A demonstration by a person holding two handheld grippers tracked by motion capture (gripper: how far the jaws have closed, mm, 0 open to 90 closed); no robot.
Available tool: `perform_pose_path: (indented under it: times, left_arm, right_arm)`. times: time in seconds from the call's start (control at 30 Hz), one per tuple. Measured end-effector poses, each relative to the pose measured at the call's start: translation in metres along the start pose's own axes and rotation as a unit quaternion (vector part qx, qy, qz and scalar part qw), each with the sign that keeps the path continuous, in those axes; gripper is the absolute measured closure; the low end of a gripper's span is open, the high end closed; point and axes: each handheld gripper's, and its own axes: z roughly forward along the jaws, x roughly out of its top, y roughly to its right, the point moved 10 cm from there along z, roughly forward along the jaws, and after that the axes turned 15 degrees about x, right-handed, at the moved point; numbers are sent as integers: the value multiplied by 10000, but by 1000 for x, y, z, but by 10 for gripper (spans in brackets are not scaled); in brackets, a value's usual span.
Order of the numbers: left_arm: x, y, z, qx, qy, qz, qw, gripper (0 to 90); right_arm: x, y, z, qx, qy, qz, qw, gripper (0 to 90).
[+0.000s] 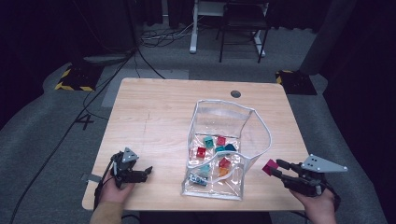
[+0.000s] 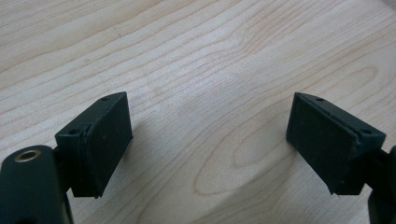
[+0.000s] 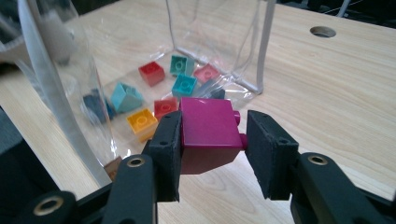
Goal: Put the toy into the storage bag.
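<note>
Wooden table [image 1: 154, 116] lies bare left of the clear bag [image 1: 224, 144], where the left gripper [image 1: 148, 171] rests wide open and empty near the front edge. Right of the bag, the right gripper [image 1: 276, 169] pinches a magenta brick [image 1: 269, 166]. Bag lettering is unreadable.
</note>
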Motion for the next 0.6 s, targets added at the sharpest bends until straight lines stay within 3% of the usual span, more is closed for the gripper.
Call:
perform_pose_path:
  times: [0.33,0.5,0.6]
  left_arm:
    - [0,0,0,-2,-2,-5,10000,145]
    - [0,0,0,-5,-1,-8,10000,145]
    - [0,0,0,-1,-1,5,10000,145]
  right_arm:
    - [25,8,-17,-122,69,19,9999,571]
    - [39,15,-26,-126,120,190,9997,571]
    - [53,20,-34,-184,178,138,9996,571]
